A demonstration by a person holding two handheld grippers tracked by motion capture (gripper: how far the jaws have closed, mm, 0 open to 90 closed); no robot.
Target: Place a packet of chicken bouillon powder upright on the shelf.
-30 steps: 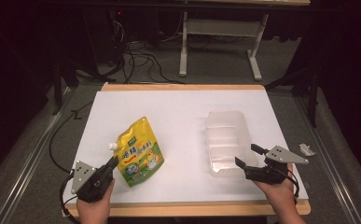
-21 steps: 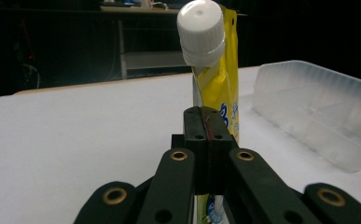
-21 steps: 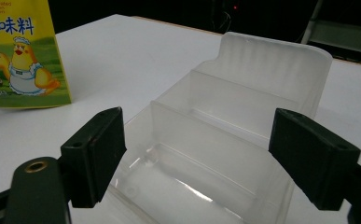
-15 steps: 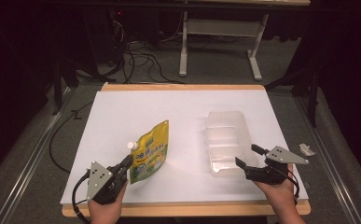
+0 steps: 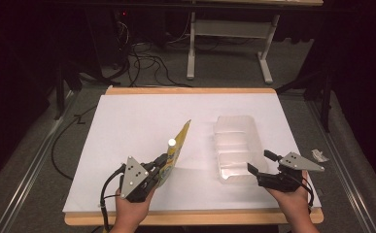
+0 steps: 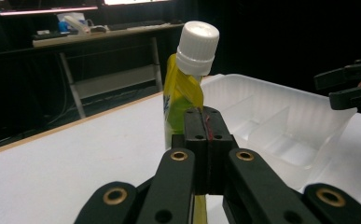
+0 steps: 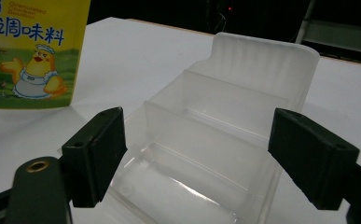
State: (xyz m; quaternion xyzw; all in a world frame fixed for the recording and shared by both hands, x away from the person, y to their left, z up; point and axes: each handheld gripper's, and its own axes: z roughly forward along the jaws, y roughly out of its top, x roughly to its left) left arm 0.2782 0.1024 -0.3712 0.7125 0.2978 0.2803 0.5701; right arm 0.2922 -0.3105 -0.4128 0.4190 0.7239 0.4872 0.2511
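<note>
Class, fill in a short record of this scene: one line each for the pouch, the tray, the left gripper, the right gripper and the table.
pouch: yellow, white cap, held on edge
tray: clear plastic with compartments, empty, right of the pouch
left gripper: shut on the pouch's lower edge
right gripper: open, jaws at the tray's near end, not gripping it
table: white top, wooden rim

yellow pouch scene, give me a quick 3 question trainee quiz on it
1. True or false: the left gripper is shut on the yellow pouch.
2. What colour is the pouch's cap?
3. The right gripper is: A) clamped on the clear tray, B) open beside the tray, C) holding the pouch.

Key: 1 true; 2 white; 3 B.
</note>
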